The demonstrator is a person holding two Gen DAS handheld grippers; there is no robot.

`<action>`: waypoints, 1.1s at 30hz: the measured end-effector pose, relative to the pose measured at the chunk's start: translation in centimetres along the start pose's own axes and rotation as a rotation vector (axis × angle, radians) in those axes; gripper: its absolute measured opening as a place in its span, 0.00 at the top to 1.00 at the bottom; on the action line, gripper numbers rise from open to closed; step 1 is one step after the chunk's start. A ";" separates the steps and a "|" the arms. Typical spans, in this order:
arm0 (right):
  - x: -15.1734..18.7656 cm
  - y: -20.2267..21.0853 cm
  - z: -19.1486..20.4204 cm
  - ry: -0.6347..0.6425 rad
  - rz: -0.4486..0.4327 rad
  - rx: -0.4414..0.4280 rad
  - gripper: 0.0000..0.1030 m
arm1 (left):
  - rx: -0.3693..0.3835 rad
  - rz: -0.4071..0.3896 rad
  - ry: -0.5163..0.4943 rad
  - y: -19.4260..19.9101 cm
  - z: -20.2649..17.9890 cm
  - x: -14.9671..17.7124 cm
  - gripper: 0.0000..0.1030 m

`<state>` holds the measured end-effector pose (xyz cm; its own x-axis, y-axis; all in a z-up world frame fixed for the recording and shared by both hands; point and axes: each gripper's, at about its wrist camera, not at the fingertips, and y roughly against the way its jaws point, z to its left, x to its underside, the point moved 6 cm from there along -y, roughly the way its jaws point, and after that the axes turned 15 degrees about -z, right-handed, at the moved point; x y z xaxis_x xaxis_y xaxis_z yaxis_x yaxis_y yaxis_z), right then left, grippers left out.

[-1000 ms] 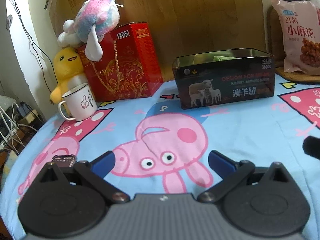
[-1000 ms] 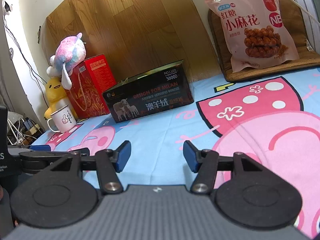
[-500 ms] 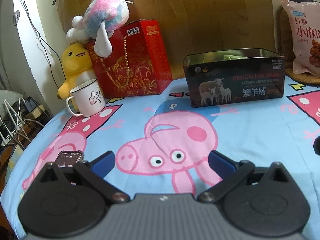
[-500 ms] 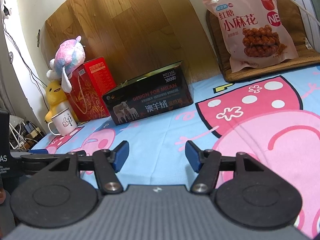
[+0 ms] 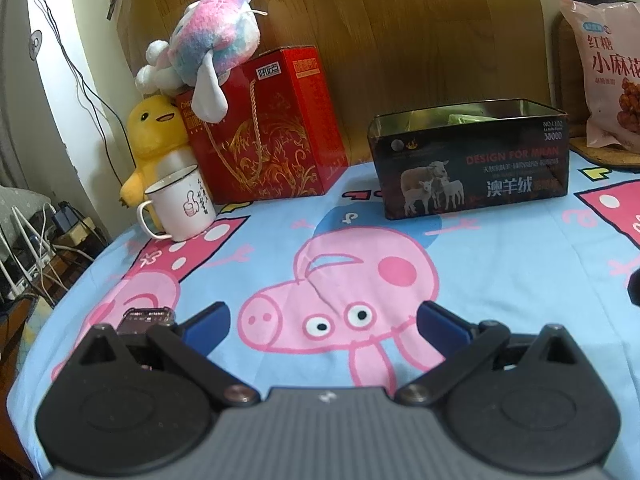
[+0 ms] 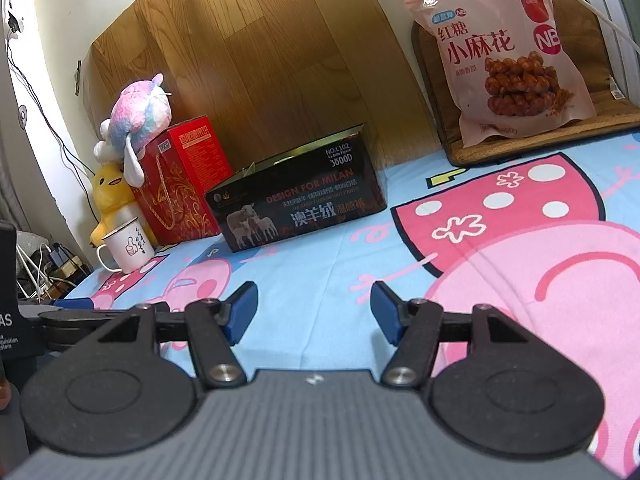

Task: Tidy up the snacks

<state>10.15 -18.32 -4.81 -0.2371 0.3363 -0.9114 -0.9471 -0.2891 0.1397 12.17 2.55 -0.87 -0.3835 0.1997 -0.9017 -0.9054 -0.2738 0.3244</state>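
Observation:
A black open box with sheep on its side (image 5: 472, 168) stands at the back of the table; something green shows inside it. It also shows in the right wrist view (image 6: 298, 200). A pink bag of twisted snacks (image 6: 508, 52) leans upright on a brown mat at the back right, and its edge shows in the left wrist view (image 5: 608, 76). My left gripper (image 5: 322, 322) is open and empty, low over the pig-print cloth. My right gripper (image 6: 314, 312) is open and empty, to the right of the left one.
A red gift box (image 5: 272, 128) with a pink plush toy (image 5: 208, 56) on top, a yellow duck plush (image 5: 154, 140) and a white mug (image 5: 180, 204) stand at the back left. A small dark device (image 5: 146, 318) lies by my left finger. Cables hang off the table's left edge.
The left gripper has turned or shifted slightly left, so the box and toys sit further right in its view. The right gripper has barely moved. Both stay open.

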 end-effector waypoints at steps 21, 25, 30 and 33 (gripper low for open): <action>-0.2 0.0 0.1 -0.009 -0.002 -0.004 0.37 | 0.008 0.014 -0.012 0.0 -0.5 0.1 0.00; -0.1 0.0 0.0 -0.009 -0.002 -0.005 0.37 | 0.039 0.012 -0.020 0.3 -1.3 0.0 0.00; -0.1 0.0 0.0 -0.010 -0.002 -0.006 0.37 | 0.057 0.011 -0.034 0.7 -1.9 0.0 0.00; -0.1 0.0 0.0 -0.010 -0.002 -0.006 0.37 | 0.061 0.014 -0.036 0.8 -2.0 0.0 0.00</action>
<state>10.15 -18.40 -4.74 -0.2373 0.3462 -0.9077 -0.9463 -0.2935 0.1354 11.79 0.50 -1.16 -0.4014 0.2303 -0.8865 -0.9090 -0.2188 0.3547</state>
